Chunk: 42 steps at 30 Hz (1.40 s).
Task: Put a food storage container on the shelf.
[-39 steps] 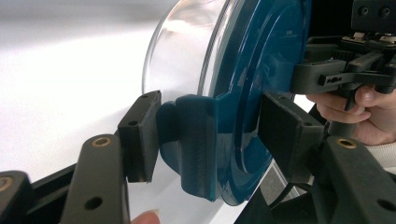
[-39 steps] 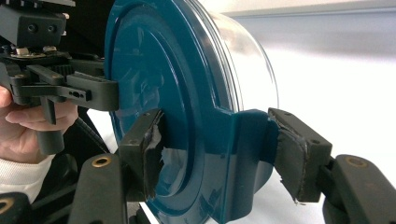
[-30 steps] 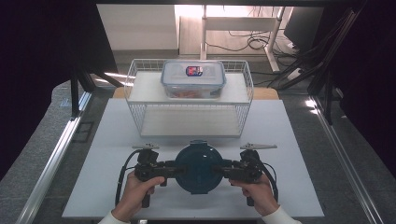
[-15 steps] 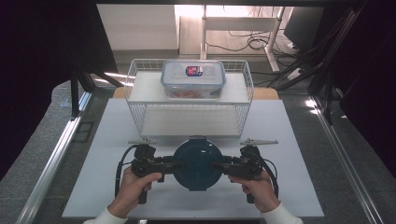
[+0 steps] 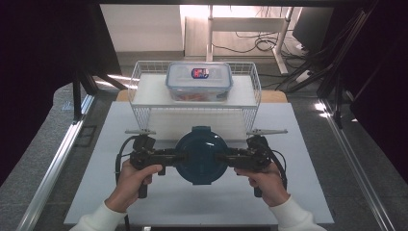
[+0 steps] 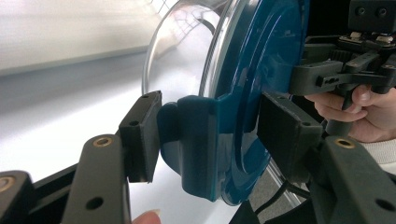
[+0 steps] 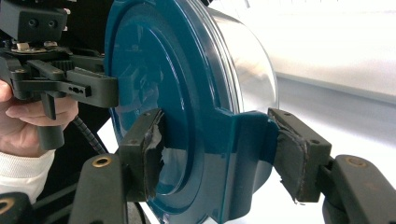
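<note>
High view: a round container with a dark teal lid [image 5: 200, 155] sits in the lower centre of the frame, above the white board [image 5: 96, 192], gripped from both sides. The left gripper [image 5: 169, 157] comes in from the left of the lid and the right gripper [image 5: 230, 158] from the right, each carried by a hand [image 5: 133, 182] entering at the bottom edge. Behind them, in the upper centre, a white wire basket [image 5: 144, 96] stands on the board; a clear rectangular box with a blue-rimmed lid [image 5: 198, 79] rests on it.

Left gripper view: the two black jaws are clenched on a teal latch tab [image 6: 205, 140] at the lid's rim, one pad on the clear bowl side at centre left, the other on the lid's flat face at centre right. The clear bowl [image 6: 182, 56] curves off to the upper left. The other gripper meets the lid at the upper right.

Right gripper view: the jaws grasp the opposite latch tab [image 7: 243, 149] in the lower centre, the worn pads pressing on each side of it. The lid's face fills the centre left.
</note>
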Available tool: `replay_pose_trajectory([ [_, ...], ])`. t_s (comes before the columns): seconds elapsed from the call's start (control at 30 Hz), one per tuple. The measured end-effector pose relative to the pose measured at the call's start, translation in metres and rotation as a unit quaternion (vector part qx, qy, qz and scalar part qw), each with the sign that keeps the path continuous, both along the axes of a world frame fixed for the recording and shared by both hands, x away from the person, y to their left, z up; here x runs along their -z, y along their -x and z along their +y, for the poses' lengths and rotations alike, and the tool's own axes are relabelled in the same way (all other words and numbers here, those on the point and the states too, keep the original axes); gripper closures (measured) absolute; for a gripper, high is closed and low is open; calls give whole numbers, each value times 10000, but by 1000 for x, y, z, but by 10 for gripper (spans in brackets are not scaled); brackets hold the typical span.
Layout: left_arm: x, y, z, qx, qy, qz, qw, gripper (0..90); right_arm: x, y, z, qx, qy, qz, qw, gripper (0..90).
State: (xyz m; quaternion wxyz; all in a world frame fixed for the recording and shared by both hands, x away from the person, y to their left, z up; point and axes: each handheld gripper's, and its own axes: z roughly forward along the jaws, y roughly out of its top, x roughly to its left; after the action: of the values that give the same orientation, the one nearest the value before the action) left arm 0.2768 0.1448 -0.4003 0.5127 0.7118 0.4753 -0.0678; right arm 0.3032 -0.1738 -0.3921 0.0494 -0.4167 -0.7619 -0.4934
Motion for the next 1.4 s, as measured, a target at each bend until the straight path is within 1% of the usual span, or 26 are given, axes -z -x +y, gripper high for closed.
replay_pose_trajectory([
  [0.2,-15,-6,5,-10,62,-46,10000,417,-17,-6,4,6,4,-65,10000,384],
  [0.43,-41,-17,7,-32,36,-207,9998,417,-42,-17,7,-10,-30,-178,9998,386],
  [0.57,-58,-27,8,8,39,-267,9996,417,-58,-24,7,4,-63,-218,9997,391],
  [0.73,-81,-38,9,36,76,-331,9994,417,-82,-33,6,14,-102,-294,9995,398],
  [0.83,-96,-46,11,18,106,-361,9993,417,-97,-41,6,35,-143,-368,9992,399],
  [0.97,-117,-57,13,5,86,-445,9990,417,-117,-54,8,5,-148,-457,9988,402],
  [1.07,-129,-64,16,-21,68,-505,9987,417,-131,-62,11,-1,-205,-503,9985,402],
  [1.27,-158,-87,24,7,136,-575,9982,417,-160,-80,19,64,-268,-656,9975,402],
  [1.33,-165,-97,25,46,43,-588,9983,413,-169,-89,21,74,-239,-693,9973,404],
  [1.4,-169,-107,26,18,43,-558,9984,413,-174,-100,22,72,-242,-653,9975,404],
])
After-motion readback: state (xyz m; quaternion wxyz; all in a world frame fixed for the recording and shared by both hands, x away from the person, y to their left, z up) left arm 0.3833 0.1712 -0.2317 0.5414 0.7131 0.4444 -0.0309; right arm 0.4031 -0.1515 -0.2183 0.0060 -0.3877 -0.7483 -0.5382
